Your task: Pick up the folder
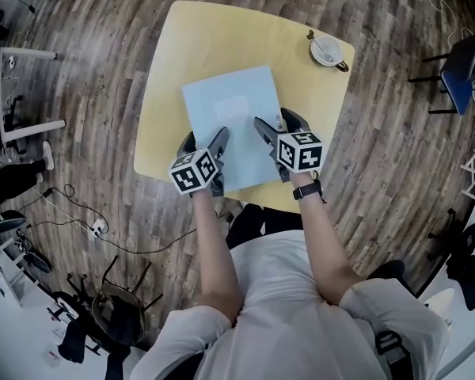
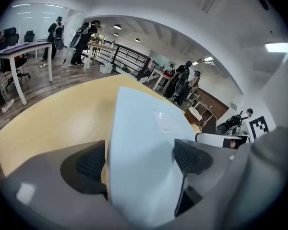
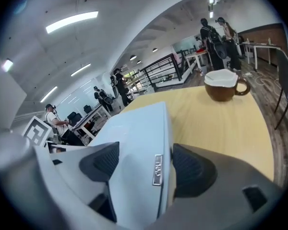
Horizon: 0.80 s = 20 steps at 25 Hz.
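Observation:
A pale blue folder point(image 1: 233, 121) lies flat on the yellow table point(image 1: 214, 38), near its front edge. My left gripper point(image 1: 204, 138) straddles the folder's left edge, one jaw over the cover and one outside it, above bare table. In the left gripper view the folder point(image 2: 144, 147) fills the gap of the gripper point(image 2: 140, 161), and the dark pads stand apart from it. My right gripper point(image 1: 275, 120) straddles the right edge the same way. In the right gripper view the folder point(image 3: 134, 138), with a small metal clasp point(image 3: 157, 169) on its edge, sits between the wide jaws of the gripper point(image 3: 148, 166). Both are open.
A brown cup on a saucer point(image 1: 328, 51) stands at the table's far right corner, also seen as the cup point(image 3: 224, 84). A blue-seated chair point(image 1: 465, 66) is to the right, white desk legs point(image 1: 24, 93) to the left, cables point(image 1: 95, 228) on the wooden floor. Several people stand far off.

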Motion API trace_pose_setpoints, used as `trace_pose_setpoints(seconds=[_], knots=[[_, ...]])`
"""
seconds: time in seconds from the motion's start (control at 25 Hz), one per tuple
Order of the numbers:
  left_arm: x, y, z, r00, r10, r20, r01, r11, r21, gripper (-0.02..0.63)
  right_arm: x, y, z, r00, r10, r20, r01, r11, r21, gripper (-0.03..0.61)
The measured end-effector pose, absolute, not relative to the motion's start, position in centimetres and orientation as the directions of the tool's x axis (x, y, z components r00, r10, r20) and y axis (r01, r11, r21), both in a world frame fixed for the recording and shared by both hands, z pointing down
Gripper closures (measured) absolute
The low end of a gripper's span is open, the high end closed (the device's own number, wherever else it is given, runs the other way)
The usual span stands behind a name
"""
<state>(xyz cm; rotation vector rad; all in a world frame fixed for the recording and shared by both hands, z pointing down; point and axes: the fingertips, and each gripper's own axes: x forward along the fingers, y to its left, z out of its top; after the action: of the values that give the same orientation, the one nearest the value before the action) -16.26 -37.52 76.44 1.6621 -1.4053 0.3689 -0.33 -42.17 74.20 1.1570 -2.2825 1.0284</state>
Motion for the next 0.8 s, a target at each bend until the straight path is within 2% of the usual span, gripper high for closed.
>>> trace_pose_setpoints(seconds=[0.28, 0.56, 0.8], knots=[[-16.1, -37.3, 76.5, 0.312, -0.622, 0.718, -0.894, 0.064, 0.444, 0.173, -0.3, -42.0, 74.6, -0.577, -0.548, 0.606, -0.817, 0.394, -0.421, 0.264], [-15.5, -36.1, 76.4, 0.305, -0.596, 0.743, -0.900, 0.075, 0.430, 0.173, -0.1, -40.8, 75.0, -0.535, -0.515, 0.670, -0.842, 0.388, -0.375, 0.264], [-15.3, -36.2, 74.4, 0.290, -0.628, 0.722, -0.912, 0.047, 0.408, 0.173, 0.4, -40.3, 73.5, -0.528, -0.551, 0.646, -0.849, 0.364, -0.383, 0.264]])
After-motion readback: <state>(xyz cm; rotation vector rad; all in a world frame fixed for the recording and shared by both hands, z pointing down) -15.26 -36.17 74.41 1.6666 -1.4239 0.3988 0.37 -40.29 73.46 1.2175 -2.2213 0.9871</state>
